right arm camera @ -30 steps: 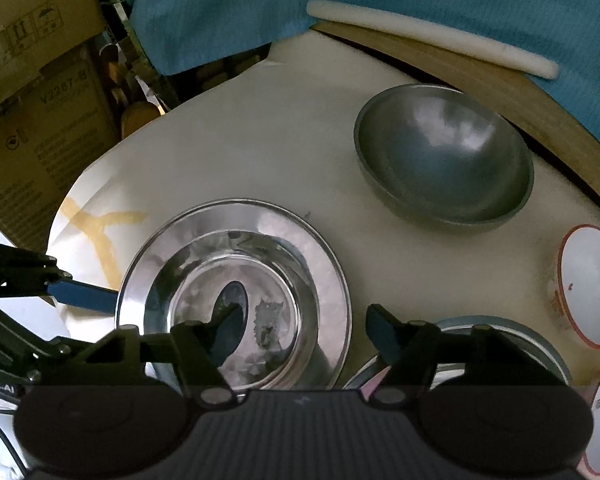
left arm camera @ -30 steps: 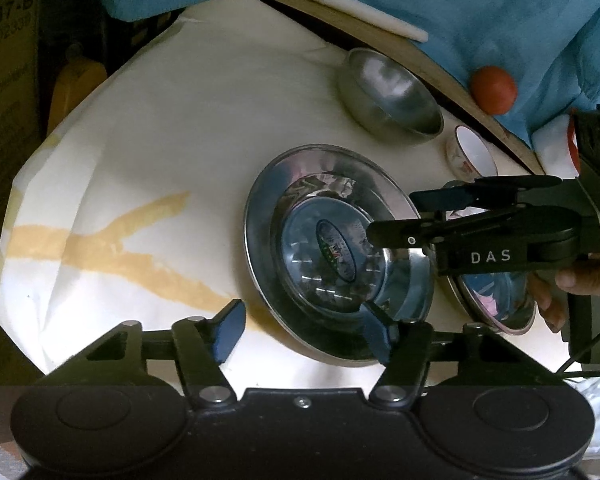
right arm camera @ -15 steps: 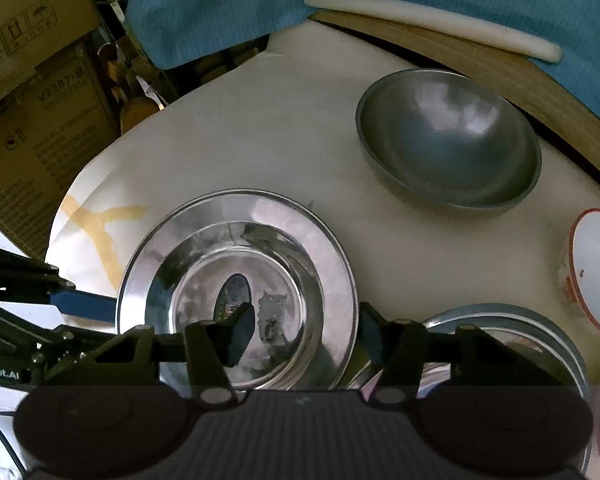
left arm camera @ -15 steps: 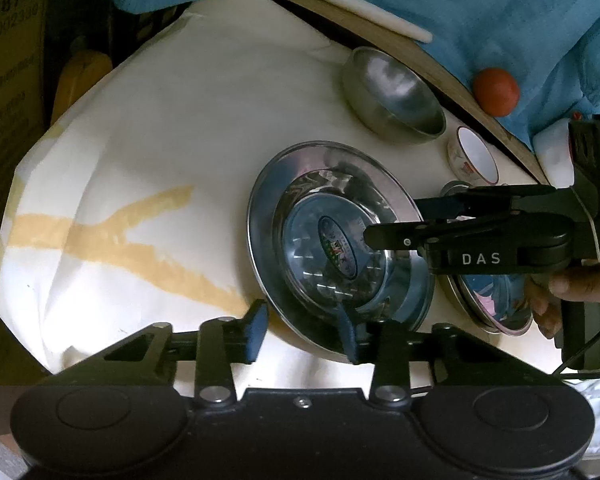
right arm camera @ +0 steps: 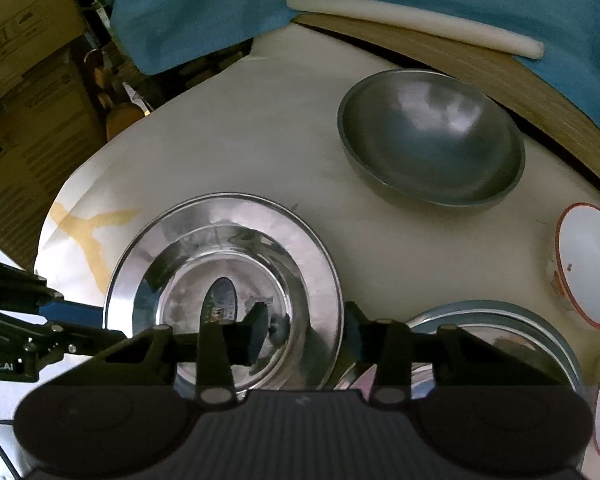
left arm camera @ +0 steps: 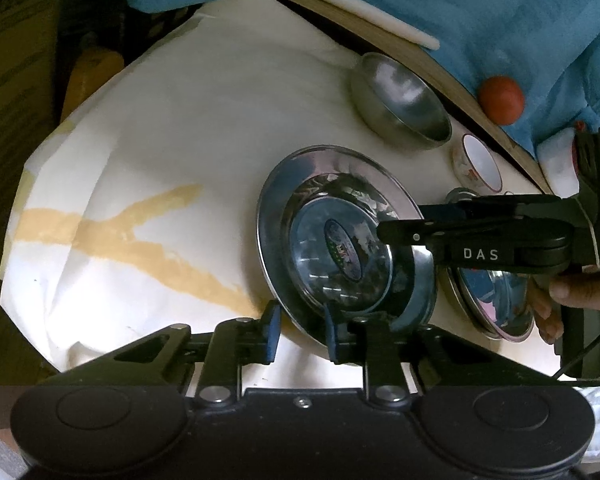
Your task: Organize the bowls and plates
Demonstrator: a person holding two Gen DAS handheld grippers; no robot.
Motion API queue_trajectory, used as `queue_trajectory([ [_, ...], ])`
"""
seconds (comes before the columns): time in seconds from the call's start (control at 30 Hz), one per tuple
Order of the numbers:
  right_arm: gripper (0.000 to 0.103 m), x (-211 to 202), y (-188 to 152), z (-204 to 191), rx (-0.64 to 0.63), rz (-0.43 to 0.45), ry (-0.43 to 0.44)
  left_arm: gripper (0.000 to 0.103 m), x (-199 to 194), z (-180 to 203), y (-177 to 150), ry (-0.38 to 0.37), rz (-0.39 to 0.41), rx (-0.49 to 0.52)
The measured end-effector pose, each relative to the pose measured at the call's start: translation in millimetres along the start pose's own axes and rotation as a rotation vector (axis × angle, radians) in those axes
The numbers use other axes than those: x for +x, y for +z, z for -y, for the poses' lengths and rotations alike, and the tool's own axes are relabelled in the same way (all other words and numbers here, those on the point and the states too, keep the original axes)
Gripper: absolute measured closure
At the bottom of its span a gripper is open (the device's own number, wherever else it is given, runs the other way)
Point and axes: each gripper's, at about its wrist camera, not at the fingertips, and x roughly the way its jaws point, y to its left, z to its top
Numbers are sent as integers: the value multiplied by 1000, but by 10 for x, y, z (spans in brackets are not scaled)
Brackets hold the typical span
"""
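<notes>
We are closing both tools on the same steel plate (left arm camera: 340, 236), which lies flat on the white cloth (left arm camera: 188, 128) at the centre of the table, with a sticker in its well. The left gripper (left arm camera: 299, 332) has narrowed its jaws sharply compared with a second ago, when they stood wide; now the blue pads straddle the plate's rim at 6 o'clock in the left wrist view, and they are closing, though we cannot tell whether the pads press the metal yet. The right gripper (right arm camera: 300, 338) is closing too: one finger sits inside the well, the other outside the rim at the plate's 4 o'clock in its own view, the rim between them but visibly not pinched. Both hands have kept their place, so only the jaws have changed. We judge this to be a two-handed pickup about to begin, probably to stack this plate with the second steel plate (right arm camera: 500, 316) just beside it at 3 o'clock. The deep steel bowl (right arm camera: 432, 136) at 1 o'clock and the white red-rimmed bowl (right arm camera: 588, 264) farther right sit where they did earlier, untouched.
</notes>
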Motion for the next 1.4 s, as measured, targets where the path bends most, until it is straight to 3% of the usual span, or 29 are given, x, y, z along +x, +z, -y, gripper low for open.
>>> queue_trajectory([
  [0.3,77,-8,-6,46,40,13,-18,85,-50,-41,-1,30,19,-30],
  [0.57,79,-23,18,14,54,24,6,86,-126,-96,29,74,51,-66],
  [1.33,80,-316,82,158,125,101,34,86,-290,-43,160,69,123,-50],
  [1.4,80,-366,64,176,136,112,31,86,-297,-21,187,66,165,-39],
])
